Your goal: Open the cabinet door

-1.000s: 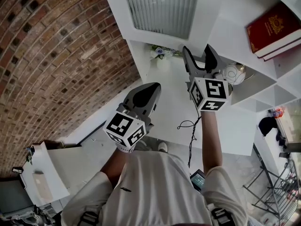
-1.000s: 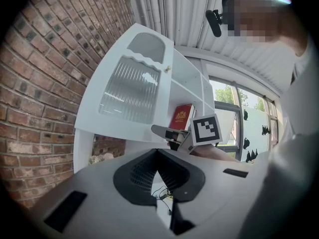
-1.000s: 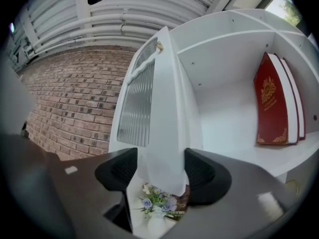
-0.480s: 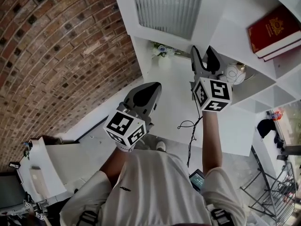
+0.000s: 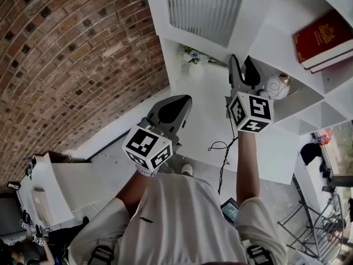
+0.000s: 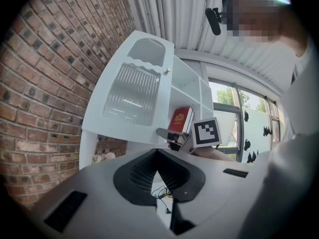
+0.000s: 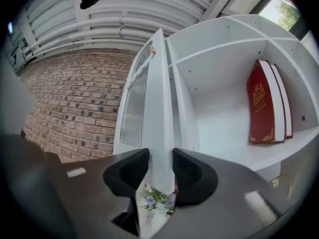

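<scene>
1. White cabinet door (image 7: 159,98) with a ribbed glass panel (image 7: 132,103) stands ajar, edge-on to me, beside open shelves (image 7: 224,78).
2. My right gripper (image 7: 160,169) has just been closing; its jaws pinch the door's edge.
3. My left gripper (image 6: 157,153) sits lower, jaws together, empty.

A brick wall (image 5: 71,65) at left; daylit windows (image 6: 227,102); ribbed ceiling (image 7: 149,16) overhead.
</scene>
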`<state>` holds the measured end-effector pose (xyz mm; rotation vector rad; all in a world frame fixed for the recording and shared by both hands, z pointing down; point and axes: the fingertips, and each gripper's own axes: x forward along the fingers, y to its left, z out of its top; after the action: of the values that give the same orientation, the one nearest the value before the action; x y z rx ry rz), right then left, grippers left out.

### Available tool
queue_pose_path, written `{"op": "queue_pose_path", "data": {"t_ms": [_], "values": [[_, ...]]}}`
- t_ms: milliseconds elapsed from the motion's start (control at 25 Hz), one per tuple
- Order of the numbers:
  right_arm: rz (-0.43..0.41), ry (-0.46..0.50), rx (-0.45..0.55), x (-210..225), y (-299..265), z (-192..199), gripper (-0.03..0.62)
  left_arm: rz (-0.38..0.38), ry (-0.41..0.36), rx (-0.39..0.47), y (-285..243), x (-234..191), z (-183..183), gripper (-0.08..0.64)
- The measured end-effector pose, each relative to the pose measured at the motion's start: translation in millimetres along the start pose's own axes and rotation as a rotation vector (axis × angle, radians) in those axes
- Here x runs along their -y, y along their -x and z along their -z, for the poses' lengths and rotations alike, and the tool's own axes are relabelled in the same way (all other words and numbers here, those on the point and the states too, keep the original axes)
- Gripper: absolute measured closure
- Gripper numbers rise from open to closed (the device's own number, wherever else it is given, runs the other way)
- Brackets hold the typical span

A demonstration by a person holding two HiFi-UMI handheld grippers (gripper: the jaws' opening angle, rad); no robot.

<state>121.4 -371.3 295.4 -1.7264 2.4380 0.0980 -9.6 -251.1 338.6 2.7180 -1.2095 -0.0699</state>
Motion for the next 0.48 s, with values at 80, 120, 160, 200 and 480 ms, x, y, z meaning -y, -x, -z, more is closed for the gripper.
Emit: {"op": "queue_pose_path", "data": {"t_ms": [80,120,160,200,480], "values": [[-0.002,-0.001,0.0,-2,2,0,0.445,-0.002,0.0,0.001,3,1,0,0.551],[-0.003,-0.002,0.0,-3,3,0,0.446,-0.004,0.0,0.003,4,2,0,0.551],[-0.005,-0.004,0.0,-4,4,0,0.448,-0.006,0.0,0.004,5,2,0,0.551],[-0.007,-0.007,0.0,-5,5,-1,0.45,-0.008,0.0,0.006,6,3,0,0.551],[-0.02,-0.013,0.006,-14,17,-2,0.465,-0.016,-0.002,0.016,14,8,-2,0.551]]}}
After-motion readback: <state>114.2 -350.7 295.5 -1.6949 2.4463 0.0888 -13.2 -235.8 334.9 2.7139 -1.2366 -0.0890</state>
